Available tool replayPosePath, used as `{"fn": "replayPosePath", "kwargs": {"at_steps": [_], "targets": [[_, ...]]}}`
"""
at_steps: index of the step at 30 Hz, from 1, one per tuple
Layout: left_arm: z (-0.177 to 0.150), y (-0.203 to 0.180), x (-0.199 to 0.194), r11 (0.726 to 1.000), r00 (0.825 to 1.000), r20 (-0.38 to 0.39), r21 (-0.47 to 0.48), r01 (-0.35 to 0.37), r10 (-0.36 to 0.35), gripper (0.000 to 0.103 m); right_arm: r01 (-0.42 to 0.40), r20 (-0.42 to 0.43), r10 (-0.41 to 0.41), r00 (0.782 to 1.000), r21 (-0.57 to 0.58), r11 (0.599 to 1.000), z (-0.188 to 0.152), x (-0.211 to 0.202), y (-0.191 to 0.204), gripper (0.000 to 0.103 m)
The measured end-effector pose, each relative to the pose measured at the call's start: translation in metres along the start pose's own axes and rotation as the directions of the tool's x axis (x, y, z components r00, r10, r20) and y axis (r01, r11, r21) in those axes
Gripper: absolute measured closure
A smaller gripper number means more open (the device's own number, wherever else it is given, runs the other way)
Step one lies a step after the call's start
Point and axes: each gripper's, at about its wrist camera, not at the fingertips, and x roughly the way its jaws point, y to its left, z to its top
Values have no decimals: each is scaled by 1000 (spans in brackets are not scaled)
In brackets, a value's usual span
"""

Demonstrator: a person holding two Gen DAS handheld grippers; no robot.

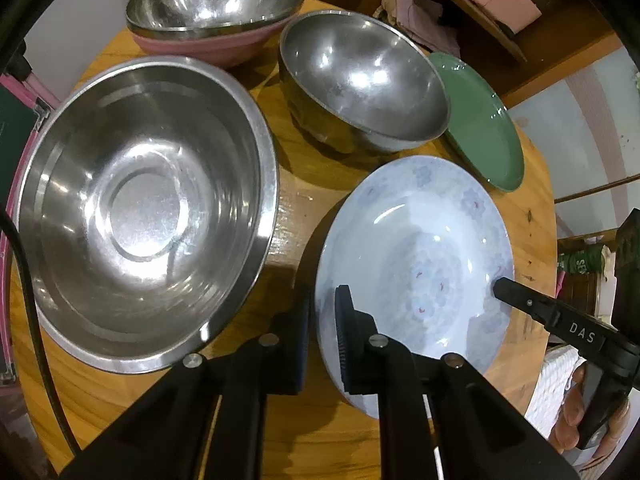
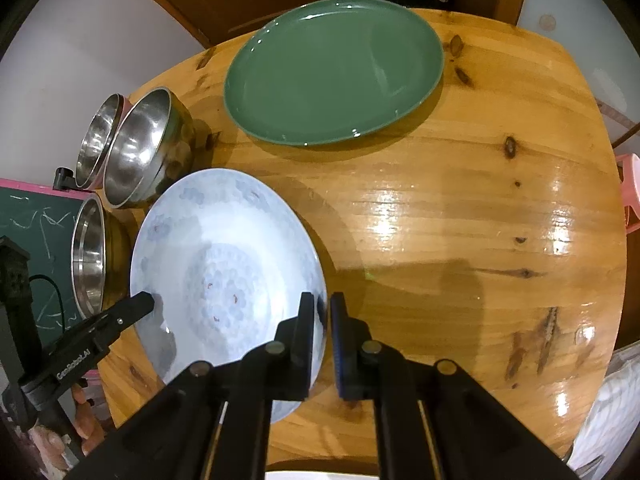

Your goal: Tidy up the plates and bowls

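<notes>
Both my grippers clamp the rim of the blue plate (image 1: 416, 256) from opposite sides: left gripper (image 1: 322, 336) on its left edge, right gripper (image 2: 322, 332) on its right. The plate sits low over the table (image 2: 460, 208), between the big steel bowl (image 1: 140, 208) and green plate (image 2: 332, 72).

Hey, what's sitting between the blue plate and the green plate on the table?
Nothing: in the right wrist view, only bare wood of the table separates the blue plate from the green plate.
</notes>
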Motion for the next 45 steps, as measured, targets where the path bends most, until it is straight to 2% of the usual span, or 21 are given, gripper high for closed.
{"fn": "replayPosePath", "kwargs": {"at_steps": [10, 15, 20, 27, 32, 38, 45], "targets": [[2, -8, 7, 999, 1000, -17, 47, 10, -9, 95, -14, -2, 14, 1000, -7, 1000, -5, 1, -2, 97], [2, -5, 7, 999, 1000, 0, 41, 26, -26, 97, -33, -1, 33, 999, 5, 999, -5, 0, -5, 97], [0, -9, 5, 996, 1000, 12, 84, 15, -16, 98, -40, -5, 41, 999, 11, 999, -6, 0, -6, 97], [-1, -2, 3, 997, 999, -11, 71, 42, -41, 98, -75, -21, 76, 997, 40, 996, -15, -2, -9, 98], [-6, -4, -8, 995, 999, 3, 82, 49, -50, 99, -83, -7, 84, 996, 36, 996, -23, -11, -6, 98], [-15, -16, -27, 993, 998, 24, 107, 57, -60, 99, -87, 20, 86, 996, 41, 995, -41, -32, -4, 98], [-54, -43, -56, 981, 995, 52, 181, 69, -80, 99, -86, 73, 81, 994, 73, 994, -87, -67, -18, 98]]}}
